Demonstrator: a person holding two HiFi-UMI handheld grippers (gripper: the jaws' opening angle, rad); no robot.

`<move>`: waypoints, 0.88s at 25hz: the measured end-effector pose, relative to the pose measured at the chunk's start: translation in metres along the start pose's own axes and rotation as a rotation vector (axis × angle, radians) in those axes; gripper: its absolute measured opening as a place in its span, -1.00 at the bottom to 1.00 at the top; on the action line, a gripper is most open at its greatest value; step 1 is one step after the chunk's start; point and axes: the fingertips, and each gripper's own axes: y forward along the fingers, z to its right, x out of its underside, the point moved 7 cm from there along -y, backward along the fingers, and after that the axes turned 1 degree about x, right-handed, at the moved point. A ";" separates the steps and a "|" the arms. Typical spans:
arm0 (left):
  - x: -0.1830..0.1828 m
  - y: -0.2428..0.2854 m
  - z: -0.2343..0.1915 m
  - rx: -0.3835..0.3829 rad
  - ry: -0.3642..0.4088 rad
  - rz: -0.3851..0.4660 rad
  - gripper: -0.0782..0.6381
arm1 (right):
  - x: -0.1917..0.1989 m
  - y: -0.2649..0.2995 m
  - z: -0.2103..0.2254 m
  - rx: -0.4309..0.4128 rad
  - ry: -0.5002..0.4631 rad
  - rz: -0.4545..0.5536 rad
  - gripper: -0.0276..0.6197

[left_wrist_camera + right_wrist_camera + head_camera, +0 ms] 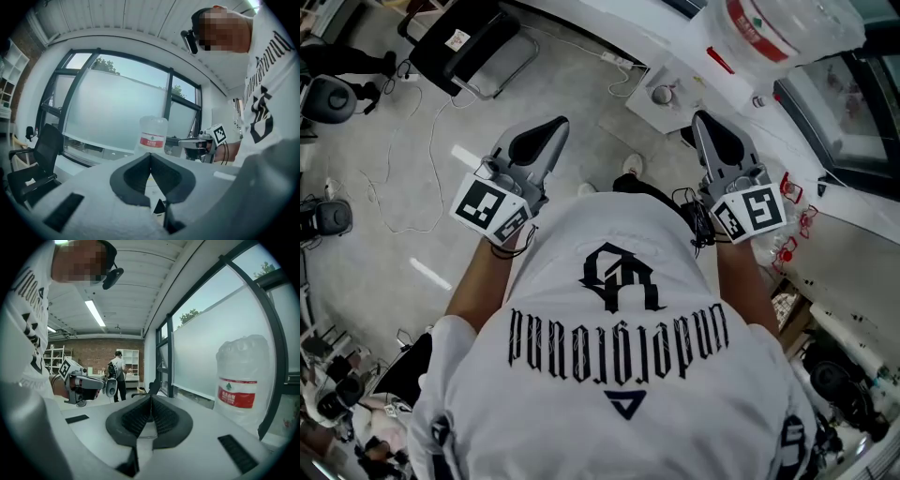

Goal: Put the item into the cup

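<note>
**Left gripper** (547,137): jaws clenched tip to tip, nothing between them. It is held in front of the person's white T-shirt (619,375) and points away from the body. Its marker cube (492,208) sits at the near end.

**Right gripper** (711,131): jaws likewise pressed together and empty, the ribbed pads (161,416) meeting along one line. It is held level with the left gripper and well apart from it. It carries its own marker cube (751,212) at the near end.

**Cup, item:** no view shows either, so they cannot be placed.

**Water jug** (769,23): large and clear with a red label. It stands upright, far right, beyond the right gripper and near the window (211,343).

**Office chair** (473,42): black, far left, on the floor (384,253). It is well apart from both grippers.

**Cable** (389,173): thin and pale, trailing loosely over the floor to the left.

**Window:** dark-framed with frosted lower panes, running along the far side. Treetops show above the frosting.

**Background person** (117,373): standing far off, seen in the right gripper view. They are in front of white shelves (129,363) and a brick wall (89,355).

**Ceiling light** (96,312): a long strip, lit.
</note>
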 end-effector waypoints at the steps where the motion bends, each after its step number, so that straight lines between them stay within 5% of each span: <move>1: 0.000 0.001 0.002 0.005 0.002 0.000 -0.75 | 0.001 -0.003 0.002 0.005 0.008 -0.002 -0.86; 10: 0.003 0.020 0.040 0.000 0.023 -0.012 -0.75 | 0.010 -0.041 0.032 0.010 0.032 0.007 -0.86; 22: 0.003 0.076 0.144 -0.001 -0.009 0.015 -0.75 | 0.036 -0.142 0.083 -0.023 0.057 0.005 -0.86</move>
